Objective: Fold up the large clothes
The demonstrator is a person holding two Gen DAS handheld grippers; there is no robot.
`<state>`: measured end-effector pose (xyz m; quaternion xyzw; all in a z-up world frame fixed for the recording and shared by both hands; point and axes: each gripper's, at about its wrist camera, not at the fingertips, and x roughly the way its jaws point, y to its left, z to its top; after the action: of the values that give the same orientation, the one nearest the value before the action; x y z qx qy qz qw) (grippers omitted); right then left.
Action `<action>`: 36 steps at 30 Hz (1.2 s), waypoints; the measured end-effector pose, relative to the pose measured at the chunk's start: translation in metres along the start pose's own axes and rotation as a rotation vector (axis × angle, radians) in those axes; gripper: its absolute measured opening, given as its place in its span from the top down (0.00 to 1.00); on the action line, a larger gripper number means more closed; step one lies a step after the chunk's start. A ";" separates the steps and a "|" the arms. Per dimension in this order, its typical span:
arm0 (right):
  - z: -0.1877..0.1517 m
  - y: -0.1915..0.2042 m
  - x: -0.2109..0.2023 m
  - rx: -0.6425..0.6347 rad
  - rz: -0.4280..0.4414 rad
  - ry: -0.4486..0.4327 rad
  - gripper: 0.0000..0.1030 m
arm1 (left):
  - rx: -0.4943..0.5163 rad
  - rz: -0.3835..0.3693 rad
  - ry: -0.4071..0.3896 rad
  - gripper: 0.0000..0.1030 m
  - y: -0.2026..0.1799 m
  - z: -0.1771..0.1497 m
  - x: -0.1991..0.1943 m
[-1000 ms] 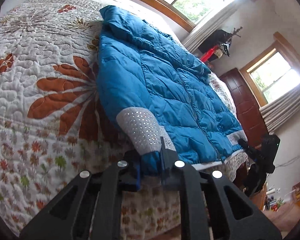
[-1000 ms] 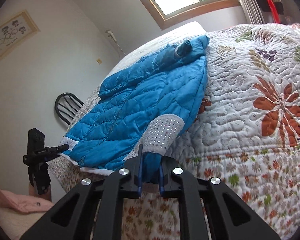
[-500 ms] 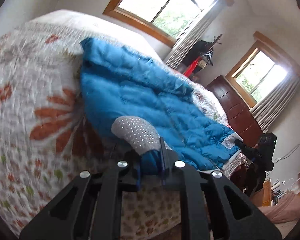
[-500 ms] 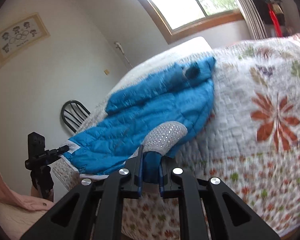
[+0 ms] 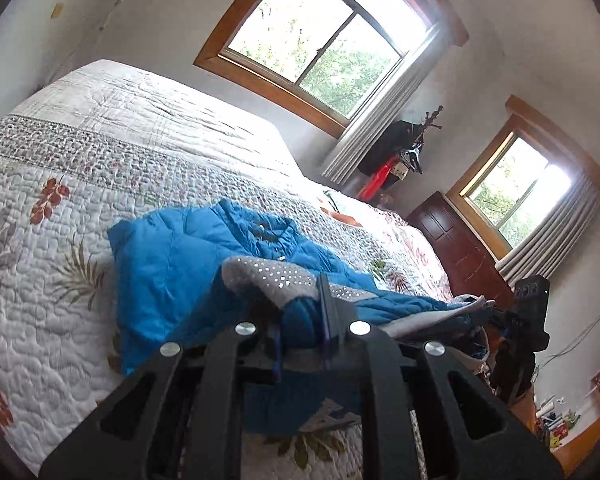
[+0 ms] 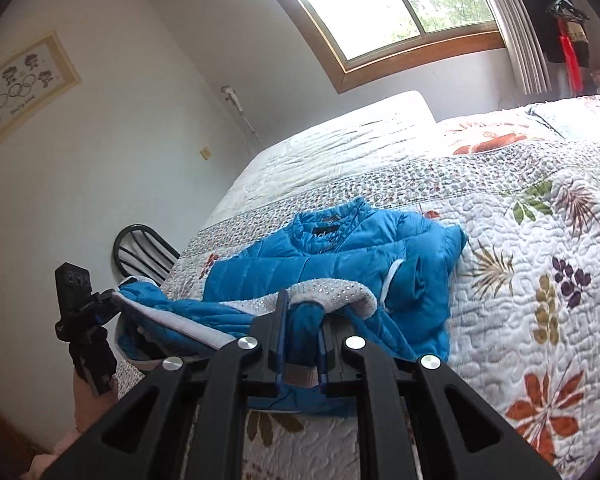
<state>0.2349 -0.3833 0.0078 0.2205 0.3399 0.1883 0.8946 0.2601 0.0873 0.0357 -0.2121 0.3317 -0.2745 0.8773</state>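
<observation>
Because a padded coat is too bulky to fold in the air, the bed [image 5: 112, 152] serves as the work surface: its quilted floral cover carries the blue puffer jacket [image 6: 340, 256], which lies near the foot edge with the collar [image 6: 328, 228] pointing toward the head of the bed. The upper body of the jacket rests flat on the quilt, while the lower part is raised off it and doubled toward the collar, so that the pale lining of the hem [image 6: 168, 320] shows along the lifted edge. This arrangement suggests a fold of the bottom half over the top half, judged about midway through.

Each tool is clenched on one corner of the raised portion. The left gripper [image 5: 300, 320] pinches blue fabric directly beneath a grey studded cuff [image 5: 276, 276], which drapes over its fingers. The right gripper [image 6: 300, 324] holds a matching bunch of blue fabric under the other grey studded cuff [image 6: 332, 292]. Holding both sides at once keeps the lifted edge roughly level, so the fold line should run straight across the jacket. Each tool appears in the other's view at the far end of the raised hem, well apart, which keeps the fabric spread rather than bunched.

Beyond the bed stand a dark chair [image 6: 140, 252] at one side and a wooden door [image 5: 456, 248] at the other.
</observation>
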 end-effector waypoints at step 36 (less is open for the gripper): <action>0.097 -0.139 0.184 0.288 -0.123 0.138 0.27 | -0.326 0.086 0.209 0.45 0.143 0.076 0.181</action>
<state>0.4567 -0.4353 -0.0964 0.3116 0.4368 0.0974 0.8383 0.4761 0.0976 -0.0756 -0.3075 0.4697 -0.1996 0.8031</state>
